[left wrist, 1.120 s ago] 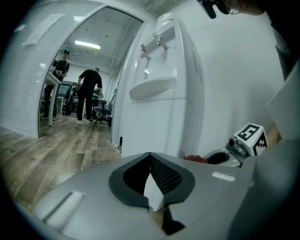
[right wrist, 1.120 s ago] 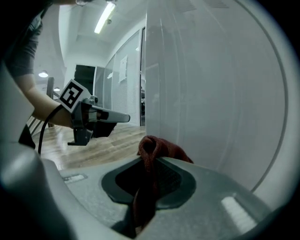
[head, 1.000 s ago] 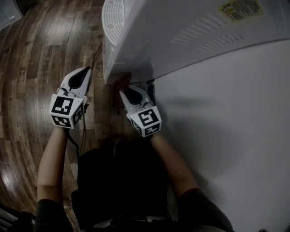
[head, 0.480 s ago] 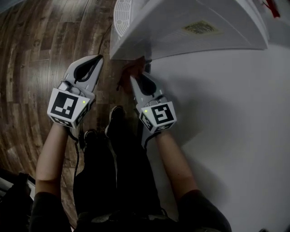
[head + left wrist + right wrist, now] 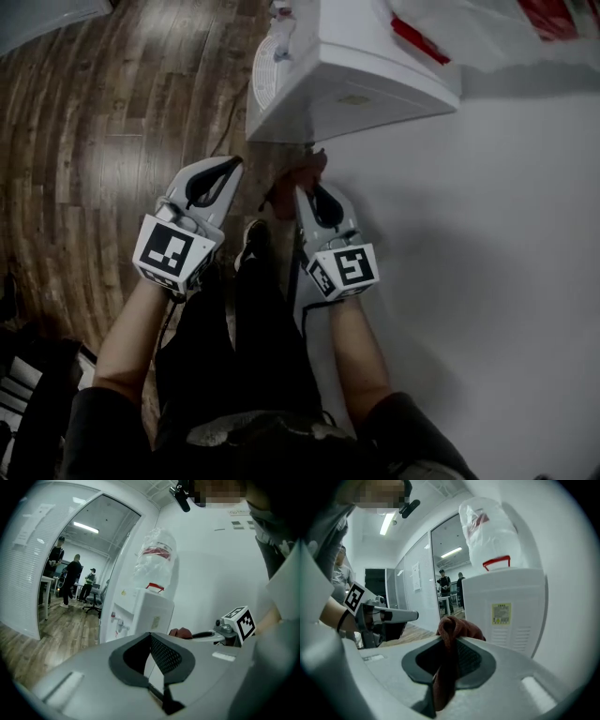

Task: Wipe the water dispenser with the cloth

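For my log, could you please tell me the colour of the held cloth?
The cloth is reddish brown; the right gripper view shows it best.

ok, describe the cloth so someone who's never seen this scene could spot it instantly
Find the white water dispenser standing against the white wall, with a bottle on top. Near its side is the right hand-held gripper, jaws shut on the cloth. It is a bunched reddish-brown rag, the only soft thing there; the left hand-held gripper alongside holds nothing.
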